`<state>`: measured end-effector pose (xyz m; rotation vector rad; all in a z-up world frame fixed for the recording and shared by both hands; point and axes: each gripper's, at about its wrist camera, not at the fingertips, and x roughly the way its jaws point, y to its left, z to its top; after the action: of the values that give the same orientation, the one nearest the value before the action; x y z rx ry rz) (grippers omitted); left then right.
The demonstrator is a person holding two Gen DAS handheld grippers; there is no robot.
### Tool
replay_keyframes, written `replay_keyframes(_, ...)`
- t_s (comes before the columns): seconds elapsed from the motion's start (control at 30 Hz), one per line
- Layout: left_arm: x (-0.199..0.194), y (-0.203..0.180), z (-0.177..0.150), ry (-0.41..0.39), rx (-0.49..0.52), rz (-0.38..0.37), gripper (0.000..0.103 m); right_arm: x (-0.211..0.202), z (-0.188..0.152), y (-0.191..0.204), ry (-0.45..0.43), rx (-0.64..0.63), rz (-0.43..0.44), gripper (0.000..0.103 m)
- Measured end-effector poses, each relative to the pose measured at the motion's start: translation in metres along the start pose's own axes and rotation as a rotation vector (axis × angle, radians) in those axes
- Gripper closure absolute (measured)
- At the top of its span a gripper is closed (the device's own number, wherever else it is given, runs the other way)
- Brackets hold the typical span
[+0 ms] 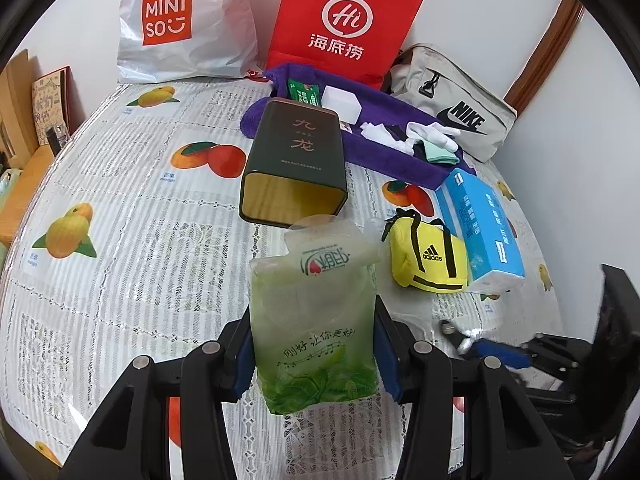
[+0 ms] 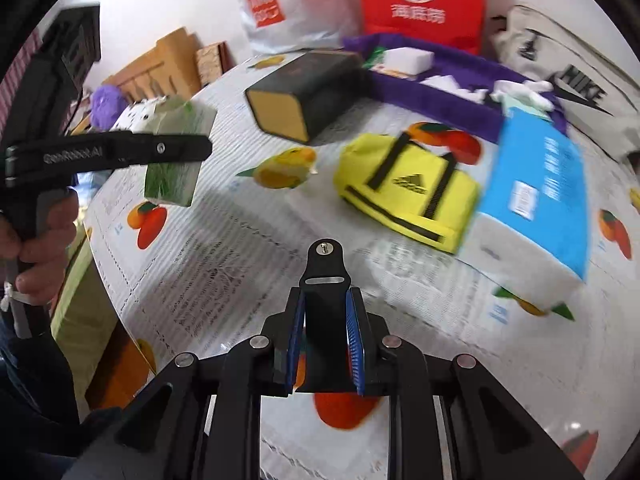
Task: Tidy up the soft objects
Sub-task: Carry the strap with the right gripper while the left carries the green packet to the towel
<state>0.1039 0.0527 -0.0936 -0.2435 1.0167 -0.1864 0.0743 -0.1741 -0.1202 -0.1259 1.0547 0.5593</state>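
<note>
- We held a green tissue pack (image 1: 316,320) clamped between the pads of our left gripper (image 1: 316,354), raised above the near part of the table (image 1: 120,280); from the right wrist view it hung past the table's left edge side, clear of the surface.
- Our right gripper (image 2: 325,344) had its jaws drawn nearly together with nothing between the blue pads (image 2: 355,344), hovering over the near middle of the table.
- Directly beyond the held pack lay a dark green tin (image 1: 296,160) on its side, its open golden mouth facing us.
- Toward the right edge sat a small yellow Adidas bag (image 1: 428,256), touching a blue tissue box (image 1: 480,220) just beside it.
- Along the far edge a purple towel (image 1: 384,148) carried a white block (image 1: 342,102), a green packet (image 1: 304,94) and some white and mint cloths (image 1: 424,140).
- Behind the towel, against the white wall, stood a white Miniso bag (image 1: 180,20) and a red paper bag (image 1: 344,20); a grey Nike pouch (image 1: 452,108) leaned at the far right corner.
- The table wore a glossy cloth printed with mangoes and newsprint.
- Left of the table we saw wooden furniture (image 2: 160,64) and a purple fluffy thing (image 2: 106,102), blurred.
</note>
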Motion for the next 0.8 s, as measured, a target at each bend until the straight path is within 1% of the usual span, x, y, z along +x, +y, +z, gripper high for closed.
replay_keyframes(0.1,0.006,0.001,0.002,0.012,-0.006,0.008,0.055,-0.012,-0.008,-0.013,-0.016,0.032,-0.032,0.082)
replay_keyframes(0.23,0.018,0.003,0.006,0.031,-0.01,0.022,0.055,-0.02,-0.017,-0.034,-0.015,0.078,-0.077,0.082)
replay_keyframes(0.37,0.028,0.004,0.008,0.05,-0.007,0.035,0.055,-0.024,-0.022,-0.052,-0.02,0.109,-0.09,0.082)
replay_keyframes(0.63,0.043,0.003,0.013,0.085,-0.003,0.066,0.055,-0.033,-0.023,-0.071,-0.05,0.138,-0.079,0.082)
replay_keyframes(0.8,0.047,0.0,0.016,0.102,0.007,0.088,0.055,-0.043,-0.02,-0.074,-0.081,0.132,-0.042,0.082)
